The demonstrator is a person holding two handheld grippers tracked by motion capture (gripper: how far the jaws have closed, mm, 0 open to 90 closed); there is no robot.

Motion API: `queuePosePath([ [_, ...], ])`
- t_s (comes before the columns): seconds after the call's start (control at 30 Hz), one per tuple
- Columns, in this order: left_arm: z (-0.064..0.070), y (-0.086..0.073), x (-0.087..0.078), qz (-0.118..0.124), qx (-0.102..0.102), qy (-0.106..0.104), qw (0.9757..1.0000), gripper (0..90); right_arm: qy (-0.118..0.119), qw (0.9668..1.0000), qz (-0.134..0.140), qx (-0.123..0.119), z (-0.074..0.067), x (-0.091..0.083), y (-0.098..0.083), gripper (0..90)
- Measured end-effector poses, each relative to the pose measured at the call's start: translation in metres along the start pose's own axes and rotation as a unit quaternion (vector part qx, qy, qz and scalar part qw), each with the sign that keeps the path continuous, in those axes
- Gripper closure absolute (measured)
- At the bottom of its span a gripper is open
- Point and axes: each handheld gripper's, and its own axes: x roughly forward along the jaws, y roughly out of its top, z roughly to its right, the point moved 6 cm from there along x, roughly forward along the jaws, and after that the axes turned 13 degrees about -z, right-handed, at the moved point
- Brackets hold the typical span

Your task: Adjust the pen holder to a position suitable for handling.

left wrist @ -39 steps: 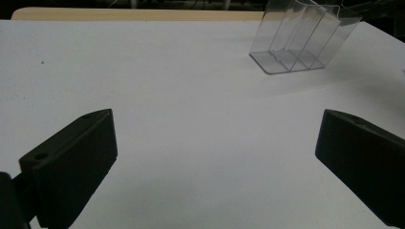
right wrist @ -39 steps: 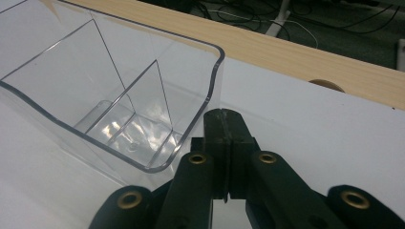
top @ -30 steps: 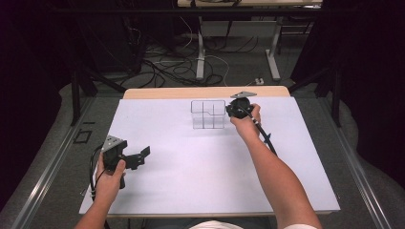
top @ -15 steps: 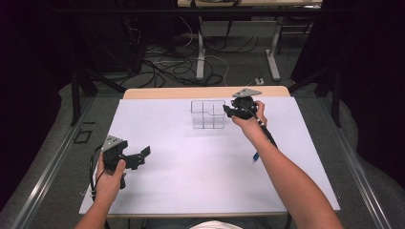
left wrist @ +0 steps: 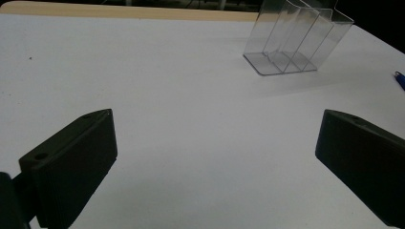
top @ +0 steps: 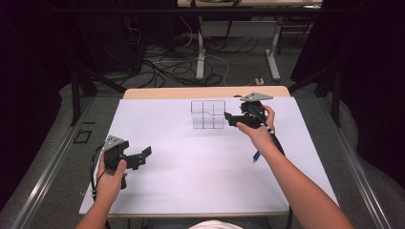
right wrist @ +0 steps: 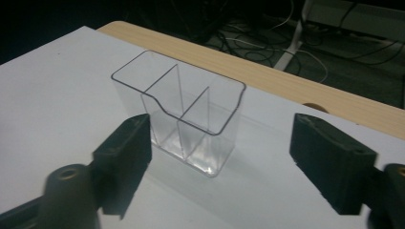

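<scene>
A clear plastic organizer [top: 208, 114] with three compartments stands upright and empty at the back middle of the white table top [top: 200, 167]. My right gripper [top: 230, 118] is just to its right, open, its jaws pointing at it. In the right gripper view the organizer [right wrist: 186, 114] stands a little beyond the open gripper [right wrist: 224, 157], nothing between the jaws. My left gripper [top: 141, 157] hovers open near the front left. In the left gripper view the gripper [left wrist: 215, 162] is wide open and the organizer [left wrist: 296, 43] is far off.
A blue pen [top: 256, 155] lies on the table under the right forearm, also seen as the pen tip [left wrist: 400, 78] at the frame's right edge. The table's wooden back edge [top: 205, 92] runs just behind the organizer. Cables lie on the floor beyond.
The right hand has drawn back slightly to the right of the organizer and turned, so its jaws now face the organizer's side. The left gripper has stayed put.
</scene>
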Motion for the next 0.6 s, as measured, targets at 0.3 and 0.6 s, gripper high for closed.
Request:
queuePosePath([
  [0.3, 0.001, 0.001, -0.002, 0.006, -0.006, -0.005, 1.0, 0.2, -0.027, 0.9981, 0.027, 0.049, 0.023, -0.029, -0.02, 4.1],
  [0.6, 0.002, 0.001, -0.001, 0.007, -0.003, -0.004, 1.0, 0.2, -0.023, 0.9938, 0.023, 0.107, 0.041, -0.045, -0.044, 0.0],
])
